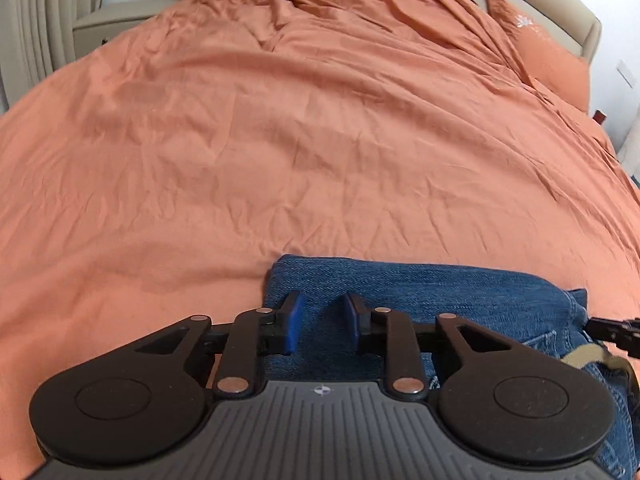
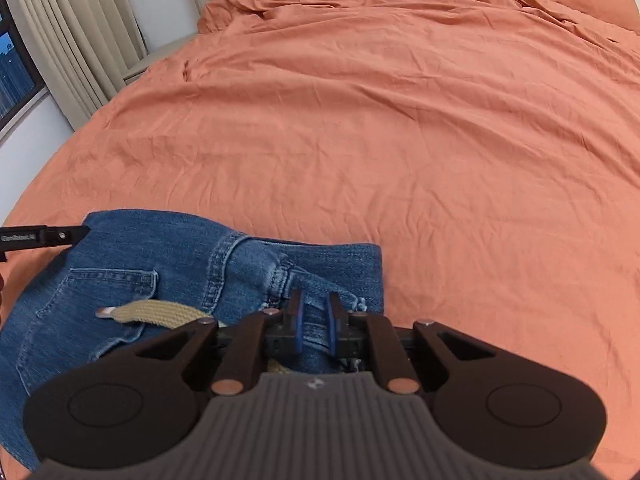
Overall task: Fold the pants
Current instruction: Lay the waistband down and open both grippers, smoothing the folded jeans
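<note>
The jeans lie folded on the bed's near edge. Right gripper pinches the denim; left gripper hovers part-open, empty. One-sided lifting may undo the fold.

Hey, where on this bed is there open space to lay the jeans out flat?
The orange bedspread is bare beyond the jeans, from their far edge up to the pillow and across to the curtain side. It is also bare right of the jeans. The near edge is crowded: jeans, beige belt and both grippers.
</note>
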`<state>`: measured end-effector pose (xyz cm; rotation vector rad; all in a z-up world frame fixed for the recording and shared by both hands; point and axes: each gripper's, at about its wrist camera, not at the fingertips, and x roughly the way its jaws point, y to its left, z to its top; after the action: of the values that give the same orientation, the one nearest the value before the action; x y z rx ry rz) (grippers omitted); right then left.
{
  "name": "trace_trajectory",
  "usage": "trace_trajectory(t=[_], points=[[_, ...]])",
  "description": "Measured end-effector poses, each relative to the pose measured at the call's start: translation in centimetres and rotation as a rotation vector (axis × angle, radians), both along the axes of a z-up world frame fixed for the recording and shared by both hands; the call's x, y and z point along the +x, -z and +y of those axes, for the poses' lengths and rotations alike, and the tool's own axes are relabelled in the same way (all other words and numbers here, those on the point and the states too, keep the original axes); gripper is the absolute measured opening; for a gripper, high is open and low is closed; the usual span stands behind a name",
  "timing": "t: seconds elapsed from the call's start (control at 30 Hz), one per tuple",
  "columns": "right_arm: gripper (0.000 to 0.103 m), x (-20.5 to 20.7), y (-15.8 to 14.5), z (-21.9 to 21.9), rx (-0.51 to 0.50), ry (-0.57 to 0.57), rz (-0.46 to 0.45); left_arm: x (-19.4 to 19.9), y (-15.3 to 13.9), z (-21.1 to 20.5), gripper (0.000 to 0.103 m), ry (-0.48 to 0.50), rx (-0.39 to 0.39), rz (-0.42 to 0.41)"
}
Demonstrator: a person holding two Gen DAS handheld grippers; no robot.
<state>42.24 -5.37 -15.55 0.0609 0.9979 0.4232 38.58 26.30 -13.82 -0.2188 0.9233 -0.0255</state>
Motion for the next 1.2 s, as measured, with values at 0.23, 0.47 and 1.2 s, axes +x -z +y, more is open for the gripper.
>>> trace_trajectory(t=[0.23,0.47,1.2], points=[[0.014,-2.0,-3.1,-0.4,0.016,-0.008,-0.039,-4.2,-4.5,-0.9,0.03,0.058,0.071,-0.044],[0.019,-10.9,-5.9,0.4,0.009,-0.139,-0.166,-13.3,-6.4,-5.2,0.029,0.171,0.114,-0.106],[0.034,-17.0,-4.2,0.8,-0.059,-0.123,-0.226,-19.6,-4.7,-5.3,0.018,0.042,0.08,-0.094]])
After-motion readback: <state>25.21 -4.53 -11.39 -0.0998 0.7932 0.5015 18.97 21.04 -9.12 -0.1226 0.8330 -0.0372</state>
